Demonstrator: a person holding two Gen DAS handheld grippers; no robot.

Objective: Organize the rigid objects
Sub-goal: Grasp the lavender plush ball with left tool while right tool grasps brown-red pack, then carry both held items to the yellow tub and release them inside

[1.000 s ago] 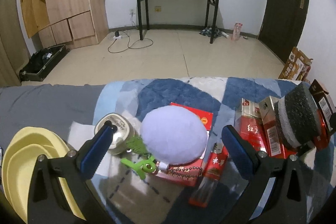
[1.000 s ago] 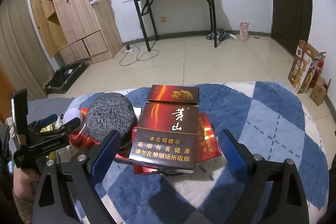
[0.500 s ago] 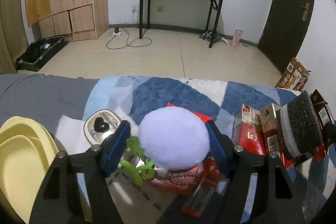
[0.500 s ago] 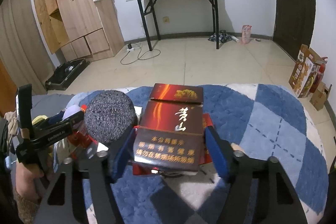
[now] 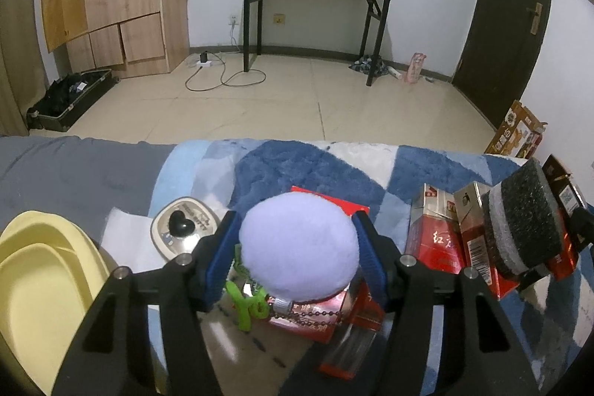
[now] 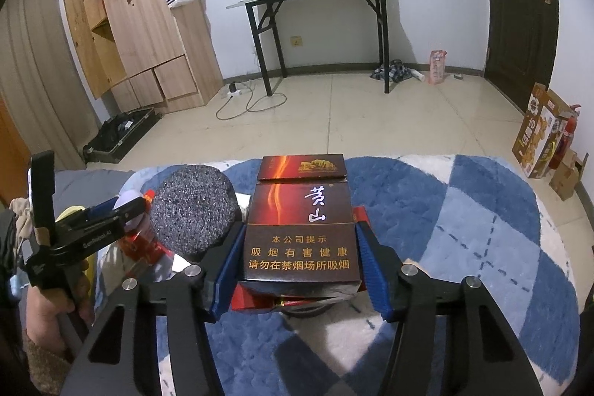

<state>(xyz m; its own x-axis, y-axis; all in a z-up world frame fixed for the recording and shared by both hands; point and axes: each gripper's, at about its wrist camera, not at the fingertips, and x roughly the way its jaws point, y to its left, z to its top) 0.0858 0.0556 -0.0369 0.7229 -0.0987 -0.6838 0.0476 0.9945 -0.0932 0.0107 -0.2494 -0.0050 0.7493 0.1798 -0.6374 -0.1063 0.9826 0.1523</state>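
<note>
The left hand-held gripper [image 5: 297, 257] is seen clamped on a lavender pom-pom [image 5: 299, 247], its jaws having just been closing, blue pads pressed to both sides. The pom-pom rests on a red box [image 5: 326, 318] on the blue-and-white rug [image 5: 297, 169]; a yellow tray [image 5: 41, 288] is crowded against the left edge. The right hand-held gripper [image 6: 297, 264], likewise just closing, is shown clamped on a brown cigarette carton [image 6: 300, 229] near the rug's far edge, a dark sponge [image 6: 195, 210] touching its left side. Open rug is left to the right.
</note>
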